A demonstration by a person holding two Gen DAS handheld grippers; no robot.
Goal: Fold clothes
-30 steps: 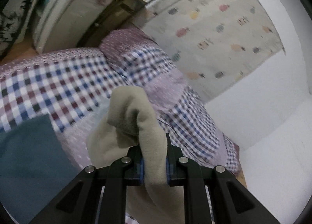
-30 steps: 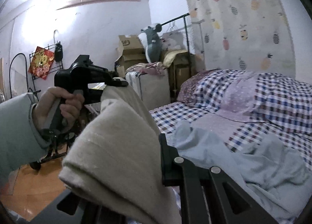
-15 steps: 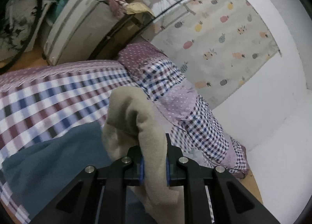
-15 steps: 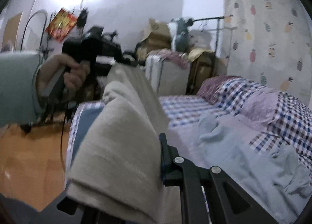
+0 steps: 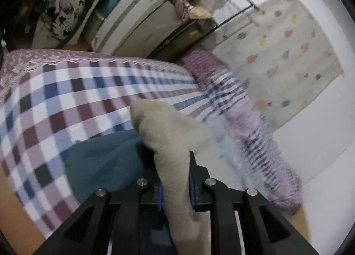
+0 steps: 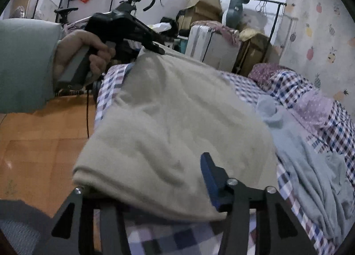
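A folded beige garment [image 6: 177,110] hangs stretched between both grippers over the near edge of the checked bed [image 5: 66,99]. My left gripper [image 5: 175,173] is shut on one end of the beige garment [image 5: 168,126], just above a teal garment [image 5: 104,161] lying on the bed. In the right wrist view a hand [image 6: 77,51] holds that left gripper [image 6: 155,47] at the cloth's far corner. My right gripper [image 6: 164,164] clamps the thick near fold. Its right finger [image 6: 210,173] shows, while the left one is hidden under the cloth.
A crumpled light blue garment [image 6: 310,166] lies on the bed toward the pillows [image 6: 288,82]. A white suitcase [image 6: 206,44], boxes, a clothes rail and a bicycle [image 6: 137,2] crowd the far side. Wooden floor [image 6: 44,133] lies to the left of the bed.
Both grippers have carried the beige garment down toward the bed. The left gripper now hangs over the teal garment, and the cloth lies flatter between the two grippers.
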